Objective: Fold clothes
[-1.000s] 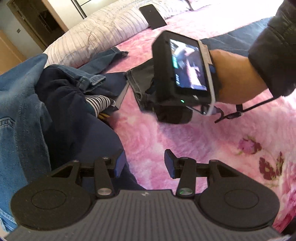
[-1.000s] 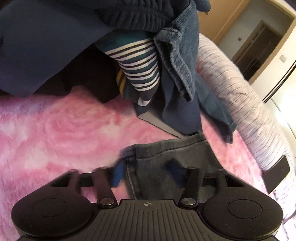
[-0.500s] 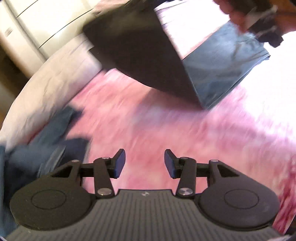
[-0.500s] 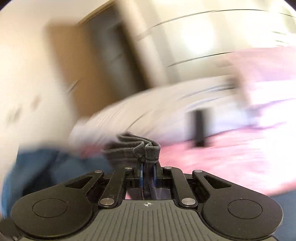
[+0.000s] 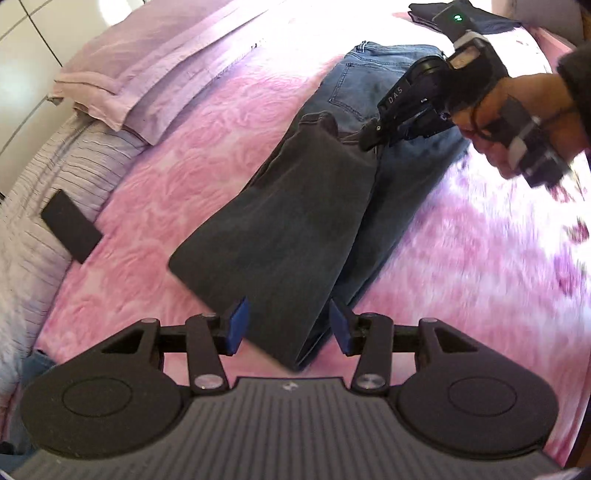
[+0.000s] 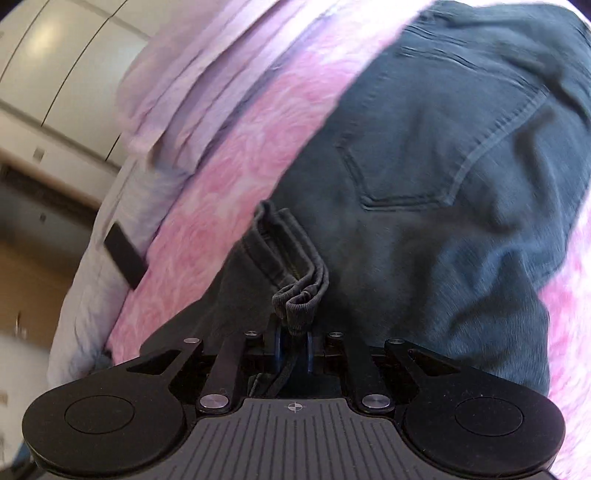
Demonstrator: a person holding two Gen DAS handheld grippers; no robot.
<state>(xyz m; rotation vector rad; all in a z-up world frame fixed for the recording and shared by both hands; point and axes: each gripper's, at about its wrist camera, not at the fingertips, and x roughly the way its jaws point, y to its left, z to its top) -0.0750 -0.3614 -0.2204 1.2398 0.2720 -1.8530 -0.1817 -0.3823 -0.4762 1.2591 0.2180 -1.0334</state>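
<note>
A folded pair of dark grey jeans [image 5: 280, 229] hangs slanting over the pink bed, and my right gripper [image 5: 369, 136] is shut on its upper edge. In the right wrist view the bunched grey hem [image 6: 295, 295] is pinched between that gripper's pads [image 6: 293, 343]. Blue jeans [image 5: 388, 177] lie flat beneath, back pocket [image 6: 443, 147] up. My left gripper [image 5: 289, 325] is open. The grey jeans' lower end shows between its blue pads [image 5: 238, 325], which do not press on it.
A person's hand [image 5: 517, 110] holds the right gripper. A pink flowered bedspread [image 5: 166, 166] covers the bed. Lilac pillows [image 5: 147, 74] lie at the back, a flat black object [image 5: 70, 232] at the left, and dark folded clothes [image 5: 424, 11] at the far top.
The right gripper closed on the grey jeans by the clothes pile and carried them across the bed over the blue jeans. The left gripper swept along with it, still open.
</note>
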